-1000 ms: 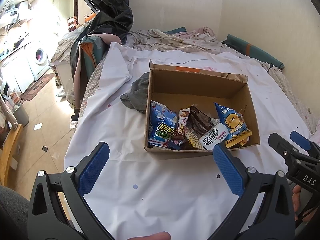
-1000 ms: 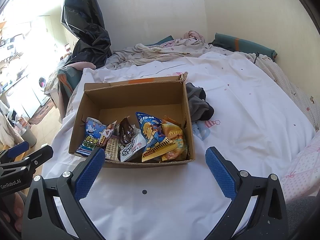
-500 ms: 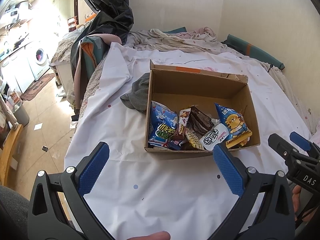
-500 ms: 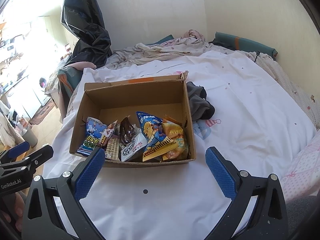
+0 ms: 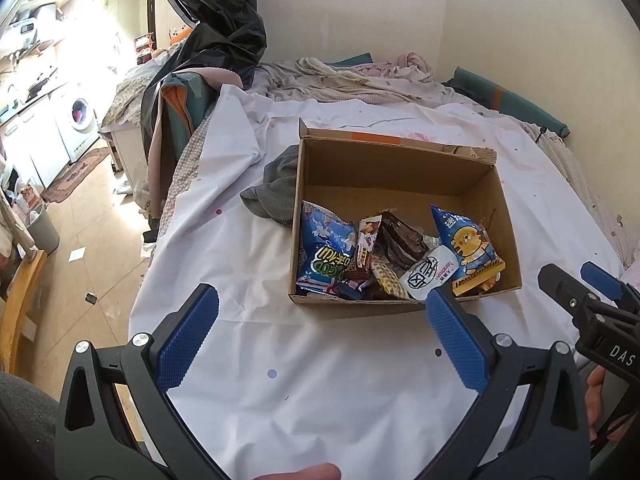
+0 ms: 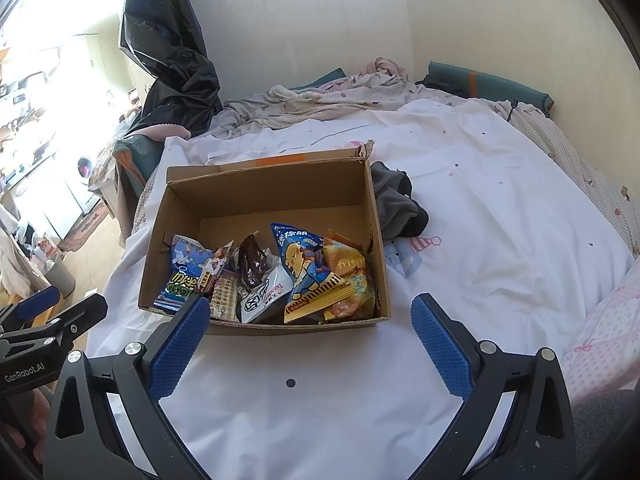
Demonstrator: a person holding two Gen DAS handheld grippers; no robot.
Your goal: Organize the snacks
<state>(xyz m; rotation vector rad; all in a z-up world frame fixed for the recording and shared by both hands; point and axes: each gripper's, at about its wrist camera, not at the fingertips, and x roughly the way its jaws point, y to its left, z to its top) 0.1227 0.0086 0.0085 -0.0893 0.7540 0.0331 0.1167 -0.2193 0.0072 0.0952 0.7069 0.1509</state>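
Observation:
An open cardboard box sits on a white bedsheet. Several snack packets lie along its near side: a blue bag with green letters, a brown chocolate packet, a white packet, a blue bag with a yellow bear, and an orange bag. My left gripper is open and empty above the sheet in front of the box. My right gripper is open and empty, also in front of the box.
A grey cloth lies against the box's side. Crumpled bedding and a black plastic bag are behind the box. The bed's left edge drops to a floor with a washing machine.

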